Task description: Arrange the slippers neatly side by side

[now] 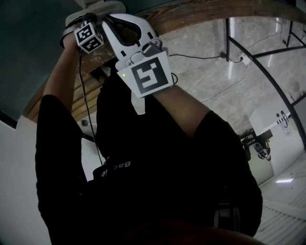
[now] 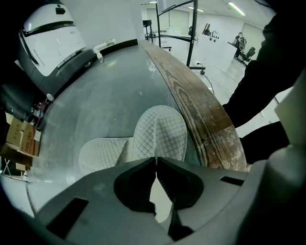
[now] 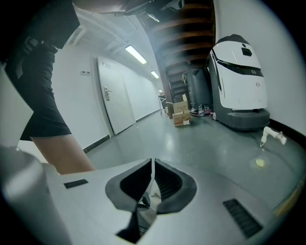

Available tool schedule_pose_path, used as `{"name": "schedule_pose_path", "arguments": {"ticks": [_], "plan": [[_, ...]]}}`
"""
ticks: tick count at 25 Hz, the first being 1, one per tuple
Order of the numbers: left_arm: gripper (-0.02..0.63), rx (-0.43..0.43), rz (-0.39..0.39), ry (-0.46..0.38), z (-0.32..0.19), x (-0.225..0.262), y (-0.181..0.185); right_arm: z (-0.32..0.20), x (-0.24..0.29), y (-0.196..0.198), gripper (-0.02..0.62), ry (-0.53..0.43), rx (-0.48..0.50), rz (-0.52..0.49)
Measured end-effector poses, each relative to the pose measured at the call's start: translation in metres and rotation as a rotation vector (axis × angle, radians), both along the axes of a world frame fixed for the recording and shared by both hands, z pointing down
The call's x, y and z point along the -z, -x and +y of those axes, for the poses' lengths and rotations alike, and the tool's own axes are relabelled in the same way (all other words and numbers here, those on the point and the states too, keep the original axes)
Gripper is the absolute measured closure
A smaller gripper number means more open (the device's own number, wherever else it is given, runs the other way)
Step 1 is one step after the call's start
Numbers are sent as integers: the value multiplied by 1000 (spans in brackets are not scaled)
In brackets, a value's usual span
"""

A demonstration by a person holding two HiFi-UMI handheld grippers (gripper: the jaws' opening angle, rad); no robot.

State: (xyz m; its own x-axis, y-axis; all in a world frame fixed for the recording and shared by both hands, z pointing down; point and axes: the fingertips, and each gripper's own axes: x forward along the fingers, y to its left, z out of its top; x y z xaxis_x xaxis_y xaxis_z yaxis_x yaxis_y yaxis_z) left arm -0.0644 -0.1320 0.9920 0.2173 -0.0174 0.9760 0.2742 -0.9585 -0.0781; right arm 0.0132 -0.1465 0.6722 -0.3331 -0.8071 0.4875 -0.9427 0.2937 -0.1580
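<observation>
Two white quilted slippers lie on the grey floor (image 2: 105,91) in the left gripper view. One slipper (image 2: 162,131) is next to a wooden edge, and the other slipper (image 2: 100,153) lies to its left, toes angled apart. My left gripper (image 2: 156,158) is shut on the upper of the slipper beside the wood, and a crease runs from its toe to the jaw tips. The head view shows a strip of slipper (image 1: 98,7) at the top edge, above the left gripper's marker cube (image 1: 89,37). My right gripper (image 3: 153,160) is shut with nothing held and points out across the room.
A wooden board edge (image 2: 201,105) runs along the right of the slippers. A white floor machine (image 2: 48,33) stands at the far side, with cardboard boxes (image 2: 21,139) at the left. A black metal frame (image 1: 258,57) stands to the person's right. White doors (image 3: 112,100) line the far wall.
</observation>
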Motion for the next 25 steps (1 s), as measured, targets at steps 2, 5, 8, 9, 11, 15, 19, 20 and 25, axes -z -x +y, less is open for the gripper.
{"name": "schedule_pose_path", "arguments": {"ticks": [2, 5, 8, 9, 11, 15, 19, 20, 25], "plan": [[597, 13, 11, 3, -2, 7, -3, 0, 3, 1, 595, 1, 5, -1], [597, 38, 23, 3, -8, 22, -4, -3, 13, 3, 595, -8, 7, -5], [597, 74, 35, 11, -12, 35, -5, -6, 21, 3, 595, -19, 6, -5], [597, 95, 40, 18, -13, 40, -5, -7, 23, 2, 595, -22, 7, -6], [597, 165, 52, 43, -15, 48, -8, -7, 27, 2, 595, -25, 12, -8], [597, 443, 83, 144, -22, 53, -13, -9, 34, 3, 595, -25, 29, -10], [597, 648, 114, 211, -27, 52, -20, -10, 40, 5, 595, -22, 59, -15], [597, 685, 114, 218, -27, 50, -20, -10, 41, 6, 595, -23, 65, -18], [597, 939, 102, 232, -42, 54, -7, -19, 44, 7, 595, -31, 93, -15]]}}
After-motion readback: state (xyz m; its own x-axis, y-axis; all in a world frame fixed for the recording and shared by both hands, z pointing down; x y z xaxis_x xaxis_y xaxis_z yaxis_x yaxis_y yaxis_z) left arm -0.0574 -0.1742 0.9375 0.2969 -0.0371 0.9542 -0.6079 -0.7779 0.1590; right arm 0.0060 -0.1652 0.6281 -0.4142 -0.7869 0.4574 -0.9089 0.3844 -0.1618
